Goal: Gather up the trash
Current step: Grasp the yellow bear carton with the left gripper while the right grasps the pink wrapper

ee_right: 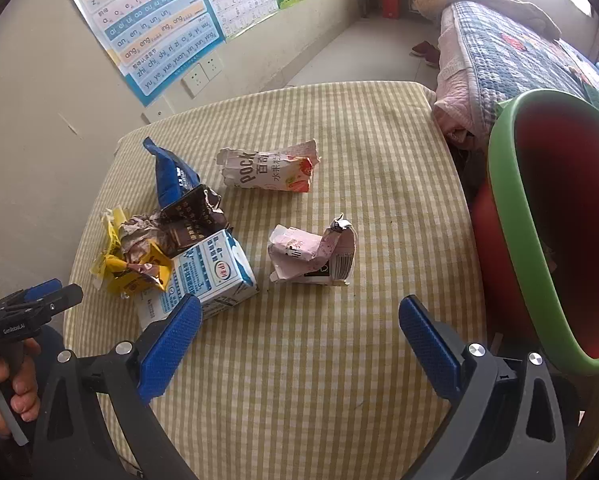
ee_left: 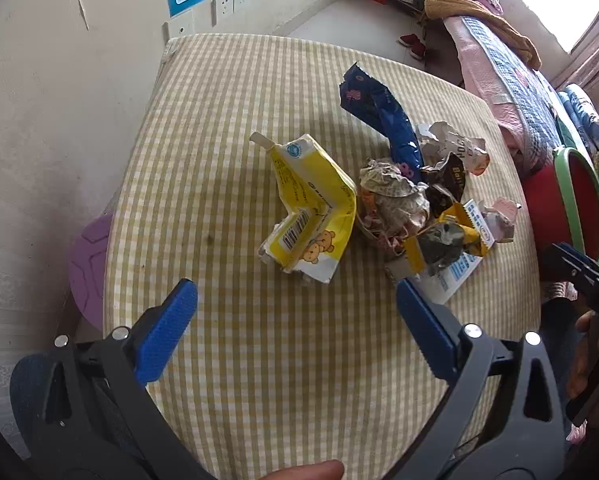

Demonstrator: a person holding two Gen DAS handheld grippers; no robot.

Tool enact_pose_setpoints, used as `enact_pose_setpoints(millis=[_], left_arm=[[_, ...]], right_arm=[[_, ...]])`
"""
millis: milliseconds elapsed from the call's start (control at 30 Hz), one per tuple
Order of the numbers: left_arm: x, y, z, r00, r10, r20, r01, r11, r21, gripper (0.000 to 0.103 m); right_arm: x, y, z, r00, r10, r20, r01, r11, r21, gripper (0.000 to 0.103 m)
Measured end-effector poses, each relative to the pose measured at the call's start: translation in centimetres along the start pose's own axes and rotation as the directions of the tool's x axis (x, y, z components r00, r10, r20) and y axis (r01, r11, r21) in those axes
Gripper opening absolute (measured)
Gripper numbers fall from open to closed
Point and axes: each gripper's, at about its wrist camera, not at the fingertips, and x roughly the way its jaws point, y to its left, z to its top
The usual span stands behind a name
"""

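Several crumpled wrappers (ee_left: 391, 196), crushed cartons (ee_right: 313, 254)

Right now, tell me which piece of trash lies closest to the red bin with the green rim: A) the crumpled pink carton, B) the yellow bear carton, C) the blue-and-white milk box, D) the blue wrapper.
A: in the right wrist view the crumpled pink carton lies alone on the checked tablecloth, nearer the red bin than the milk box or the blue wrapper.
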Motion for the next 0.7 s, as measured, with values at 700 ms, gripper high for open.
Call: enact_pose_setpoints(millis=[700], left_arm=[[4.1,-0.5,1.9,1.000,0.016,-0.021,-0.014,0.997,0.073,0.059]], right_arm=[[7.8,-1.1,2.2,0.993,-0.088,-0.079,0.085,0.996,-0.035,0.061]])
